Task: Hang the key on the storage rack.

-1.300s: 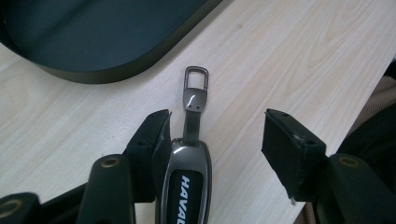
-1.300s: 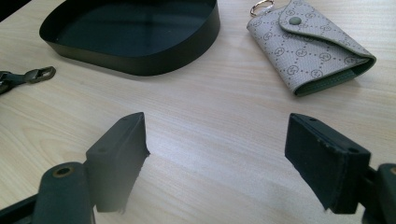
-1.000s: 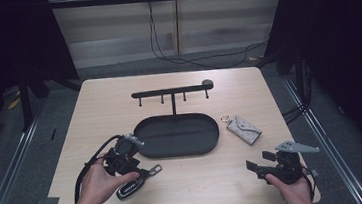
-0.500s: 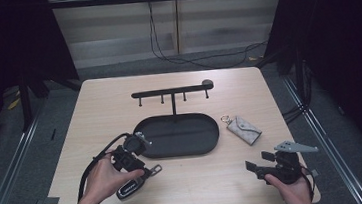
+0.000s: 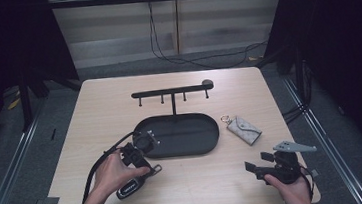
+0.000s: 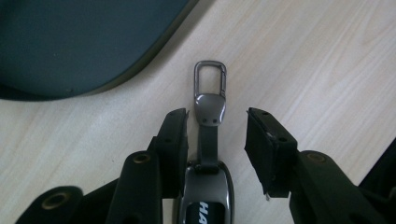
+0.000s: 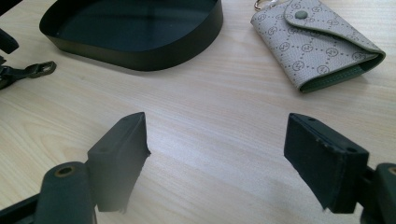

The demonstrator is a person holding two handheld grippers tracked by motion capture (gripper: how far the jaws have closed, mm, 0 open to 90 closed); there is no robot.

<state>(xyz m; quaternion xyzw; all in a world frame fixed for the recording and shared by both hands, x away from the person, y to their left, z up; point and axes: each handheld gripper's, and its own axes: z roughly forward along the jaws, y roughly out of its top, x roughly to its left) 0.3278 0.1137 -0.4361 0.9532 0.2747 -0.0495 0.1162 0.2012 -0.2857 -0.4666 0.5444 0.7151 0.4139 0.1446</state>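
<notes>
Right now, across the pale wood-grain table (image 5: 94,105), the biggest piece is the black oval tray (image 5: 183,149), matte and low-walled, sitting mid-table with a thin black hook rack (image 5: 170,91) rising behind it toward the far edge; the tray looks bare inside, and nothing hangs from the rack's pegs. Off the tray's right end lies a grey key pouch (image 5: 244,129), soft fabric with a printed pattern, snap flap and a small ring, untouched. Down at the near right corner the right gripper (image 7: 217,154) hangs over bare wood, jaws spread wide, holding nothing. The action is on the near left: the left gripper (image 6: 217,135) is over the car key fob (image 6: 205,196), which lies flat on the table just off the tray's near left rim. The jaws are spread, one on each side of the fob's short strap, the left pad almost against it, the right one clearly apart, so no pinch yet. That fob is glossy black with a smooth gunmetal body, a dark strap and a rounded metal carabiner clip (image 6: 210,79) pointing away from the camera. By my reading, this is the very start: the grab is lined up, but closing, lifting and placing are all left to do.
</notes>
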